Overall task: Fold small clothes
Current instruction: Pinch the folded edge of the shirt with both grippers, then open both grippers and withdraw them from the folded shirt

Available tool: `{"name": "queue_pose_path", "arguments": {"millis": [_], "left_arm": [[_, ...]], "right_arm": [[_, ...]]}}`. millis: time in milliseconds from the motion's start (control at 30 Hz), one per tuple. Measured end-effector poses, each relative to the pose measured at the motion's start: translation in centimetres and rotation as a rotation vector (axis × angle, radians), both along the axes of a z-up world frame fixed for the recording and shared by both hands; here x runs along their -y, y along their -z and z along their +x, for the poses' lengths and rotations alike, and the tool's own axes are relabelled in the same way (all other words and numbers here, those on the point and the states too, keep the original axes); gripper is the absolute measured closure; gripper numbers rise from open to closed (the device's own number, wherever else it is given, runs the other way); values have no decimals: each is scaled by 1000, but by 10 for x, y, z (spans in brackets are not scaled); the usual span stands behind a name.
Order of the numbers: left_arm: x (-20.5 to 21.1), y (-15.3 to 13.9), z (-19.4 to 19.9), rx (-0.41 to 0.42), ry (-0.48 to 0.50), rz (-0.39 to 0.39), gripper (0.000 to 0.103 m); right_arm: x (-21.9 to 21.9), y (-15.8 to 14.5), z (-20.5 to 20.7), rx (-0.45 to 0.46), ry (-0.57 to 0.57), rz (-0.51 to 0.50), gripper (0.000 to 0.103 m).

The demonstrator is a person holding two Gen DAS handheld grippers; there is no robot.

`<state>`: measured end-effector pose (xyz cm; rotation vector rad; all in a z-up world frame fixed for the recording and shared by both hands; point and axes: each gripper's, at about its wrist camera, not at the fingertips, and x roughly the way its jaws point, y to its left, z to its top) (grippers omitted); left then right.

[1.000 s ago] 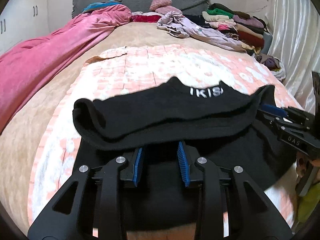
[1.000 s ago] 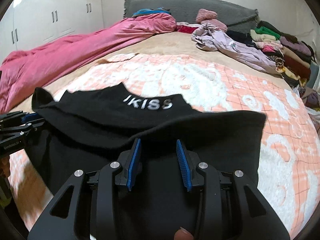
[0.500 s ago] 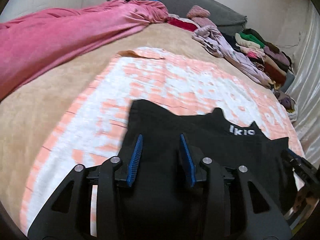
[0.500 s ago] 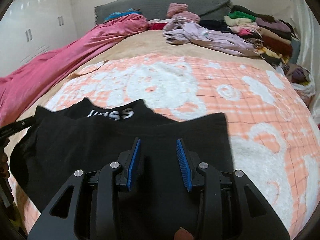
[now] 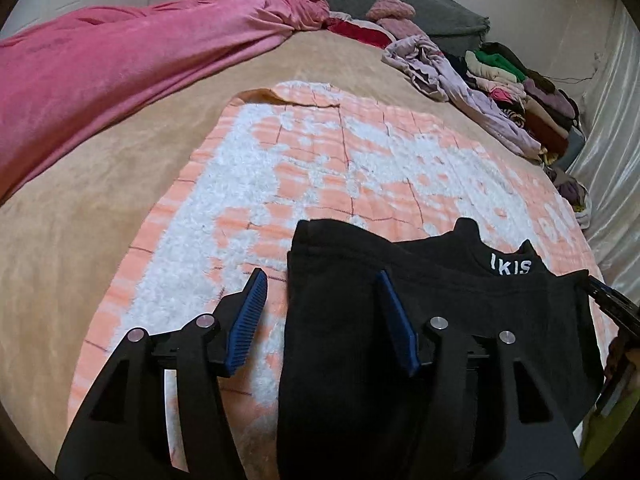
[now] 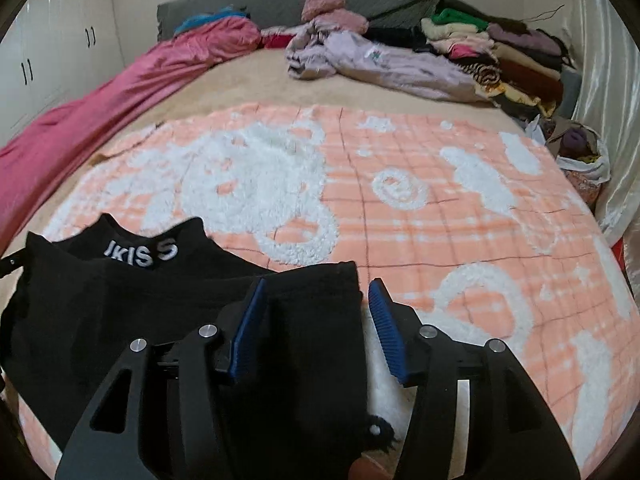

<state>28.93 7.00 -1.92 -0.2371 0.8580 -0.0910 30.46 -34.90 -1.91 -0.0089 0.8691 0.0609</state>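
Black garment (image 5: 420,320) lies folded on peach blanket (image 5: 304,168), lettering at twelve o'clock. We spread left gripper (image 5: 320,316) and right gripper (image 6: 316,316); jaws just opening, released, letting fold settle.

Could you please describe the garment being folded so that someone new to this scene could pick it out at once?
Start at the orange-and-white blanket spread over the bed; at its near edge lies the black garment, with one corner between each hand-held gripper's open jaws. Unlike the colourful clothes pile by the headboard, it is plain black with white lettering at the neck.
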Motion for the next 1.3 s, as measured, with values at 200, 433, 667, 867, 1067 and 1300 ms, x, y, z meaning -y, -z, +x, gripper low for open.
{"name": "queue_pose_path", "arguments": {"millis": [200, 433, 667, 867, 1067, 1300], "left_arm": [[4, 2, -6, 24, 4, 13, 95], [-4, -23, -15, 136, -3, -40, 97], [4, 4, -1, 58, 3, 30, 94], [1, 2, -6, 66, -27, 75, 80], [-3, -10, -22, 88, -48, 126, 74], [-13, -26, -48, 116, -71, 104, 67]], "right_arm": [[10, -4, -8, 18, 33, 64, 91], [28, -9, -5, 51, 104, 136, 91], [26, 18, 3, -18, 143, 88, 90], [20, 15, -3, 1, 148, 25, 82], [27, -1, -30, 43, 155, 31, 69], [37, -7, -79, 51, 141, 82, 66]]}}
